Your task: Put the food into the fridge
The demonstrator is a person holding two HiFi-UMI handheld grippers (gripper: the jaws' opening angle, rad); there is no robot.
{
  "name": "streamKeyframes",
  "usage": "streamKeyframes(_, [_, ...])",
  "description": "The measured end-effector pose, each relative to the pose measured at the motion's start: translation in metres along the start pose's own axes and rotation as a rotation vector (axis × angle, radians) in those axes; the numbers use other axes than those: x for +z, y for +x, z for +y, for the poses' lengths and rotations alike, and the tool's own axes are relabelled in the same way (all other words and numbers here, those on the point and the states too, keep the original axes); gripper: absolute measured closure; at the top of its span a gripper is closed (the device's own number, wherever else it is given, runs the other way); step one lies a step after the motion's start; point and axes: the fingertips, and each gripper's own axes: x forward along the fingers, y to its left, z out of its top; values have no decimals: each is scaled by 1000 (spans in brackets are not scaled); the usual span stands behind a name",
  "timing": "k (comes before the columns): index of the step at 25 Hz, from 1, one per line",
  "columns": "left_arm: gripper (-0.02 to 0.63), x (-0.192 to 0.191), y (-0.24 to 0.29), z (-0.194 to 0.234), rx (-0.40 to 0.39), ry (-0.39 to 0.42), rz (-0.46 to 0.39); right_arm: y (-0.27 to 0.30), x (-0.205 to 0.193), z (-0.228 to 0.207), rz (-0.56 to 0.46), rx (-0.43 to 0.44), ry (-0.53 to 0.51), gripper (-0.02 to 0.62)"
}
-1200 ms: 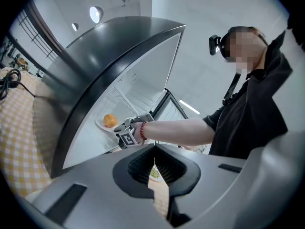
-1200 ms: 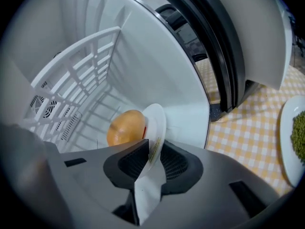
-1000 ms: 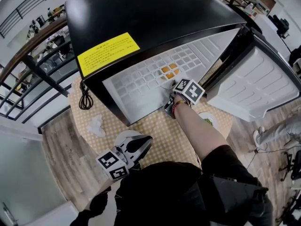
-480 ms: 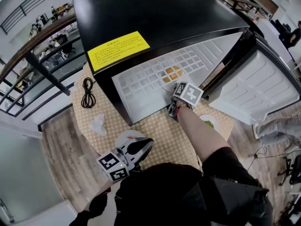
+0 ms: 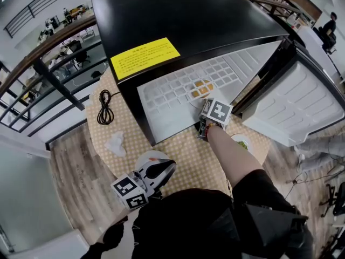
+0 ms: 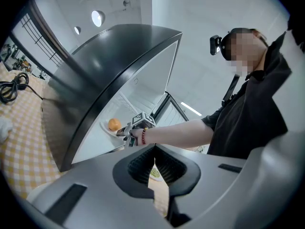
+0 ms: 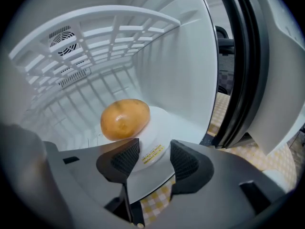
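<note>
A round yellow-orange food item (image 7: 125, 118) lies on a white plate (image 7: 159, 128) on the floor of the open fridge (image 5: 188, 20). My right gripper (image 7: 155, 159) reaches into the fridge mouth. Its jaws are opening, and the plate's near rim lies between the pads with a gap on each side. From the head view the food (image 5: 200, 87) shows just beyond the right gripper (image 5: 206, 106). My left gripper (image 6: 153, 168) is shut with nothing in it, held low over the table near my body (image 5: 160, 170).
The fridge door (image 5: 294, 101) swings open to the right. A second plate with green food (image 5: 241, 143) sits on the checked table (image 5: 183, 150) by my right forearm. A black cable (image 5: 105, 107) and a crumpled tissue (image 5: 116, 143) lie to the fridge's left.
The head view has shifted slightly. The right gripper stays at the fridge mouth by the plate. The left gripper has not moved.
</note>
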Motion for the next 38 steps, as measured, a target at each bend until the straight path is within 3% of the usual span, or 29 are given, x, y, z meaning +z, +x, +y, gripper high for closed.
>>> streamKeyframes(7, [592, -1, -1, 0, 1, 6, -1, 1, 0, 7, -13, 20, -33, 388])
streamKeyframes(9, [592, -1, -4, 0, 9, 0, -2, 1, -1, 11, -15, 29, -71, 383])
streamKeyframes(14, [592, -2, -11, -1, 32, -1, -17, 0, 0, 6, -30, -30, -278, 376])
streamKeyframes(18, [592, -5, -16, -4, 56, 2, -15, 2, -2, 7, -22, -12, -281, 376])
streamKeyframes(21, [592, -8, -18, -8, 85, 5, -16, -6, 15, 5, -110, -4, -341, 376])
streamKeyframes(25, [592, -3, -26, -2, 203, -5, -53, -46, 30, 23, -271, 148, -424, 377])
streamKeyframes(27, [592, -1, -30, -4, 256, -10, -75, -74, 30, 23, -349, 235, -395, 392])
streamKeyframes(30, [592, 0, -30, -22, 268, 18, -90, -112, 25, 7, -413, 334, -281, 509])
streamKeyframes(34, [592, -3, -24, -57, 275, 60, -116, -160, 12, -22, -365, 438, -158, 544])
streamKeyframes(38, [592, -9, -11, -106, 282, 96, -162, -227, -3, -46, -259, 651, -23, 568])
